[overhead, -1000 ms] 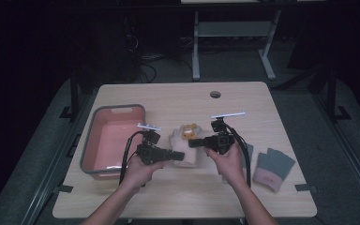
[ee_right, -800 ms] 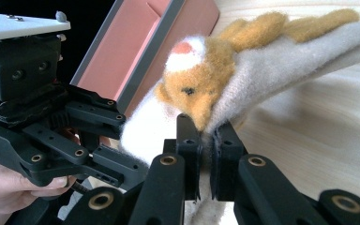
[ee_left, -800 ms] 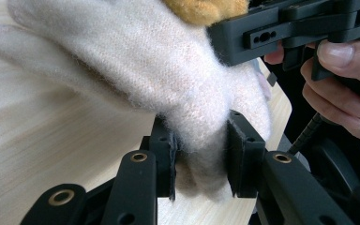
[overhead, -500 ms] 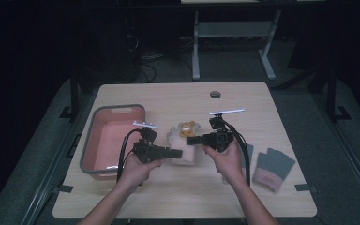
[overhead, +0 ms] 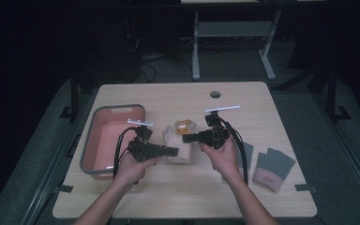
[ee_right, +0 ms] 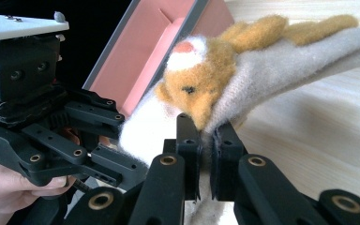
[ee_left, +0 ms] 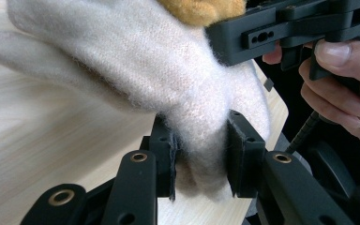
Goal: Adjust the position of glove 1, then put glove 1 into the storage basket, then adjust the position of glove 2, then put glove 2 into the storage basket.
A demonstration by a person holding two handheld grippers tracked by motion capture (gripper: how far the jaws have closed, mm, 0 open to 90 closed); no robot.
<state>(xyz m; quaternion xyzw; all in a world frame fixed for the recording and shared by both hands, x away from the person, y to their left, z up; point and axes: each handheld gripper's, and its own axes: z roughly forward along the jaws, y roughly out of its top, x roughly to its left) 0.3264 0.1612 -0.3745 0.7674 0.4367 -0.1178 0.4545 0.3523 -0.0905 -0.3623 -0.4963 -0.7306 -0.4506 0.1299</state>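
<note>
So far both grippers have a hold on the fluffy cream glove (overhead: pixel 180 140), the one with an orange animal face (ee_right: pixel 194 89) stitched on it, and it sits between the two hands at the middle of the table (overhead: pixel 178 197), just right of the pink bin (overhead: pixel 104 140). The left gripper (ee_left: pixel 199 154) pinches a thick bunch of the cream knit between its jaws, which are held apart by the cloth they squeeze. The right gripper (ee_right: pixel 205 140) has its jaws pressed nearly together on a thin edge of the same glove, just below the orange face. In the right gripper view the glove's fingers lift clear of the wood, so it looks at least partly raised (how much of it rests on the table I cannot tell).

Judging from this, the grasping is done and the carrying is not: the glove is outside the bin, and what shows of the bin's inside looks bare. A pair of grey gloves (overhead: pixel 273 165) lies untouched near the right edge of the table, well apart from the bin, so if they belong to the same sorting job, most of it remains.
</note>
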